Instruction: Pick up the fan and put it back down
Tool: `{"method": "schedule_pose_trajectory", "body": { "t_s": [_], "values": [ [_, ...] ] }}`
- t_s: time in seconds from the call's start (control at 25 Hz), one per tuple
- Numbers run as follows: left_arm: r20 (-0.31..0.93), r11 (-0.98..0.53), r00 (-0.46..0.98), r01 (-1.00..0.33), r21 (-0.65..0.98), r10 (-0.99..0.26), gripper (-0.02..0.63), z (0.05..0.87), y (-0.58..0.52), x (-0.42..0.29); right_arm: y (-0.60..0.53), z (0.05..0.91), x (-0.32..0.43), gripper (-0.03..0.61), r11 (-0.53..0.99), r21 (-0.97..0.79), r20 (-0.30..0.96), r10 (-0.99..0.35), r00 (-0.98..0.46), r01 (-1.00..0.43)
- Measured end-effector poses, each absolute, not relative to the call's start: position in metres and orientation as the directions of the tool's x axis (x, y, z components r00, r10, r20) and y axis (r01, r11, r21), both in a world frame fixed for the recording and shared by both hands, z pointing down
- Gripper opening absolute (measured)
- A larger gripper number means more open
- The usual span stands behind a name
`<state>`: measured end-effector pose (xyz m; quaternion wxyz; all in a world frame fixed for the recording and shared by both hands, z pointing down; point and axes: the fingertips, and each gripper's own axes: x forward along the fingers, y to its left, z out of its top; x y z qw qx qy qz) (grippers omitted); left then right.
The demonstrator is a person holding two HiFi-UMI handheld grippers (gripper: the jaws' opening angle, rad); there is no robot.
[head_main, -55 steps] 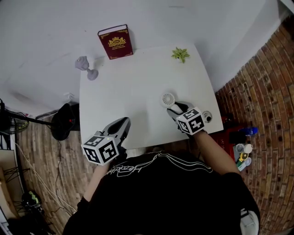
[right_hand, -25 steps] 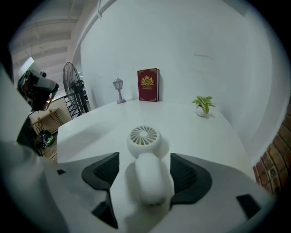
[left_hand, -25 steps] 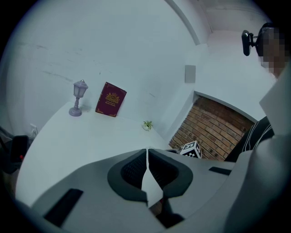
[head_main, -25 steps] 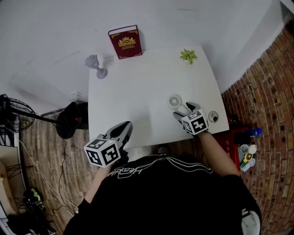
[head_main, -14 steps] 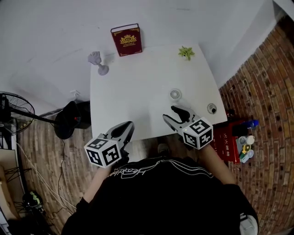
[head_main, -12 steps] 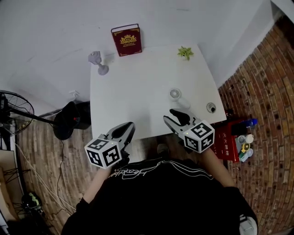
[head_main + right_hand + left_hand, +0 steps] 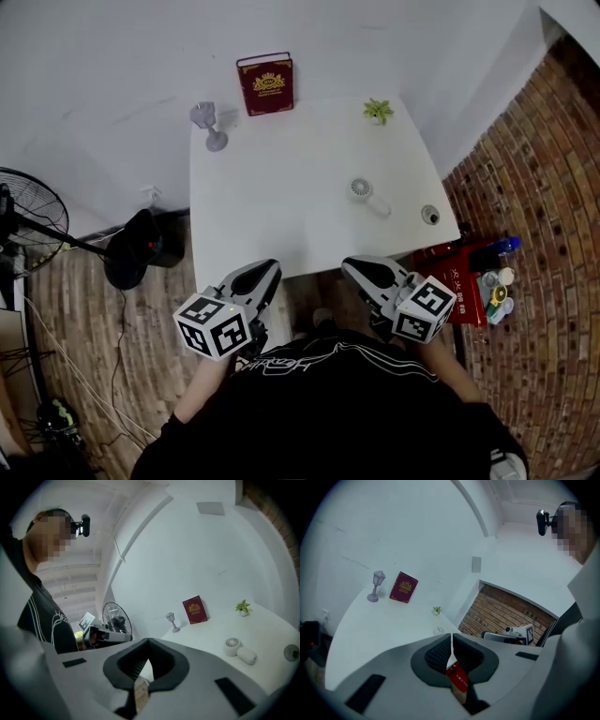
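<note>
The small white fan [image 7: 361,188] lies on the white table [image 7: 281,206], right of the middle, with its handle toward the near right; it also shows in the right gripper view as the fan [image 7: 232,646]. Both grippers hang off the table's near edge, close to the person's body. My right gripper [image 7: 354,266] is shut; its jaws have just been closing, with nothing between them. My left gripper [image 7: 267,267] is shut and empty too. In their own views, the left gripper [image 7: 451,637] and the right gripper [image 7: 148,641] show their jaws pressed together.
A dark red book [image 7: 267,84] leans on the wall at the table's back, a grey lamp figurine [image 7: 211,127] stands left of it. A small plant [image 7: 378,111] and a round object [image 7: 429,214] sit at the right. A floor fan [image 7: 28,211] stands left.
The right gripper came off the fan, pulled back and up past the table's near edge, and its jaws closed. The left gripper drew back slightly. The fan stays on the table.
</note>
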<state>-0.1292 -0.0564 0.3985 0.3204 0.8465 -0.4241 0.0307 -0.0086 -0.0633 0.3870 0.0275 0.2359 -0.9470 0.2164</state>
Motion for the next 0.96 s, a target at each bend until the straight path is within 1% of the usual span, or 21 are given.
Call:
{"method": "schedule_pose_trajectory", "body": {
  "t_s": [0.44, 0.96],
  "values": [
    [0.294, -0.452, 0.627, -0.748, 0.487, -0.721, 0.038, 0.376, -0.069, -0.110, -0.084, 0.361, -0.011, 0.003, 0.851, -0.358, 0.106, -0.371, -0.922, -0.384],
    [0.333, -0.430, 0.601, -0.776, 0.460, -0.727, 0.038, 0.373, -0.095, -0.108, -0.115, 0.361, -0.013, 0.003, 0.866, -0.365, 0.099, -0.329, -0.939, -0.342]
  ]
}}
